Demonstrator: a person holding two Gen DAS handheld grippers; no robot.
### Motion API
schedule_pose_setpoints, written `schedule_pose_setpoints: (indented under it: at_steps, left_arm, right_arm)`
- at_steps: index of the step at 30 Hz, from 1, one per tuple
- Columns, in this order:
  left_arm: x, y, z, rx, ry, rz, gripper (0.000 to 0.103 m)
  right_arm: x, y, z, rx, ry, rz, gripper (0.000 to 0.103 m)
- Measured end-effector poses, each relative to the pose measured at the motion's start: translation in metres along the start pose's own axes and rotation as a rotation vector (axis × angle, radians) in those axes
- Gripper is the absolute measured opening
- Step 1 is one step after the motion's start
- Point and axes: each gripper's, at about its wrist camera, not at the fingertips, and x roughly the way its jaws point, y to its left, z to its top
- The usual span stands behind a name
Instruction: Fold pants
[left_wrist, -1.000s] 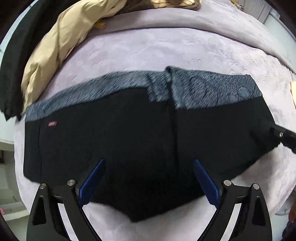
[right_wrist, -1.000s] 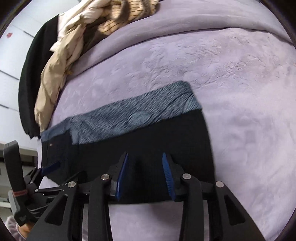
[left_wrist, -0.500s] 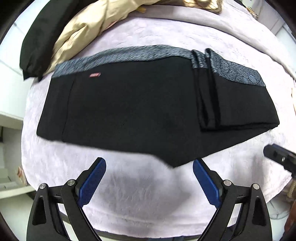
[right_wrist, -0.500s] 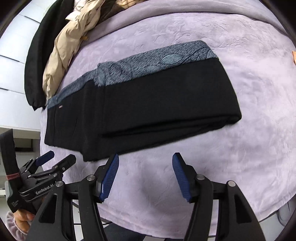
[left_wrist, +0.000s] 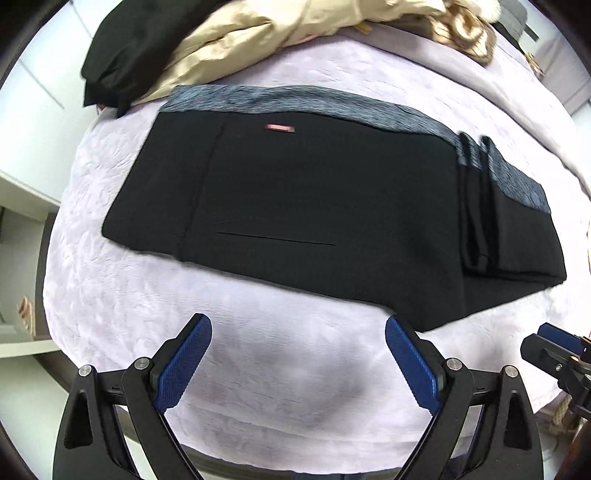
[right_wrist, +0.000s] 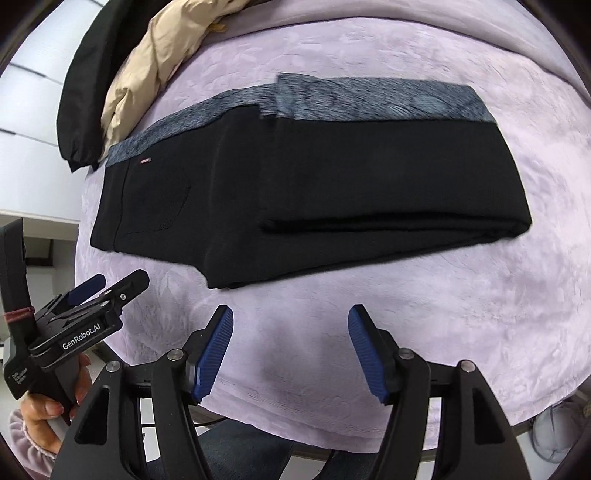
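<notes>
Lying folded on the purple blanket (left_wrist: 122, 295), the black pants (left_wrist: 314, 206) touch neither tongs. The left tongs (left_wrist: 297, 360) gape wide; the right tongs (right_wrist: 291, 349) have just been opening, nothing between them.

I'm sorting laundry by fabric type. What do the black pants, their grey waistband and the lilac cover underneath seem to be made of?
Black pants: matte, fairly thick knit or woven cloth; the folds hold soft, rounded edges. Which of the two is unclear.
Grey waistband: heathered knit, probably elastic; it shows streaky grey-blue flecks.
Lilac cover: plush, velvety fleece; it has a short nap with an embossed pattern.
</notes>
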Motion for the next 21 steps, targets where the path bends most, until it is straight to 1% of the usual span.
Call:
schedule_pose_setpoints:
  at_steps: [1, 2, 5, 10, 15, 21]
  left_arm:
    - [0.001, 0.008, 0.001, -0.013, 0.0, -0.004, 0.096]
    - [-0.001, 0.007, 0.0, -0.021, 0.0, -0.005, 0.096]
    - [0.001, 0.026, 0.003, -0.051, -0.003, -0.009, 0.096]
    - [0.003, 0.049, 0.005, -0.104, -0.001, -0.023, 0.096]
    - [0.013, 0.076, 0.012, -0.131, -0.008, -0.022, 0.096]
    - [0.025, 0.1, 0.018, -0.17, 0.003, -0.033, 0.096]
  right_arm:
    - [0.001, 0.007, 0.002, -0.011, 0.002, -0.002, 0.069]
    - [0.003, 0.014, 0.004, -0.023, 0.004, -0.004, 0.069]
    - [0.007, 0.029, 0.008, -0.042, 0.014, -0.006, 0.07]
    - [0.013, 0.048, 0.011, -0.076, 0.032, -0.017, 0.07]
    - [0.018, 0.056, 0.014, -0.084, 0.049, -0.026, 0.07]
    - [0.024, 0.064, 0.016, -0.089, 0.068, -0.033, 0.07]
